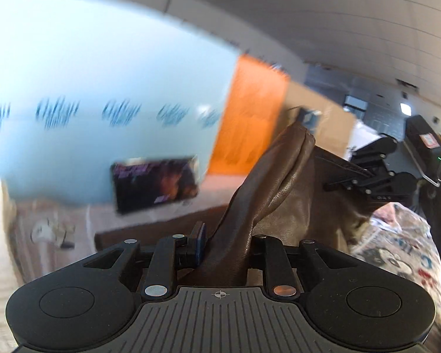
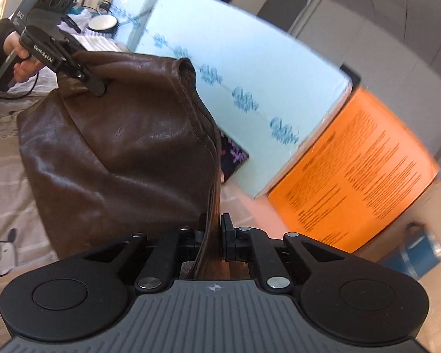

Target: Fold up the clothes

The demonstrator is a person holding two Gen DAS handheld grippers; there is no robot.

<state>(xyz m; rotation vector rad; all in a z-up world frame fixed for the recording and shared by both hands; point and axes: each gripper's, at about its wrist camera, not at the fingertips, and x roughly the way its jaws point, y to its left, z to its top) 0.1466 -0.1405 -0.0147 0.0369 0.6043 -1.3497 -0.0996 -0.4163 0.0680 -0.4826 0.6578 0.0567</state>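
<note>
A brown leather garment [image 2: 117, 147] hangs lifted between both grippers above a patterned bed cover. My left gripper [image 1: 229, 244] is shut on one edge of the brown leather garment [image 1: 267, 188], which rises from its jaws. My right gripper [image 2: 213, 235] is shut on another edge of it. The right gripper also shows in the left wrist view [image 1: 338, 181], pinching the garment's far edge. The left gripper shows in the right wrist view [image 2: 98, 88], clamped on the garment's top left.
A large light-blue box [image 2: 250, 67] with an orange side [image 2: 355, 170] stands close behind. A dark picture card [image 1: 155, 184] leans on it. The patterned bed cover [image 1: 397, 253] lies below. A blue container [image 2: 423, 253] sits at far right.
</note>
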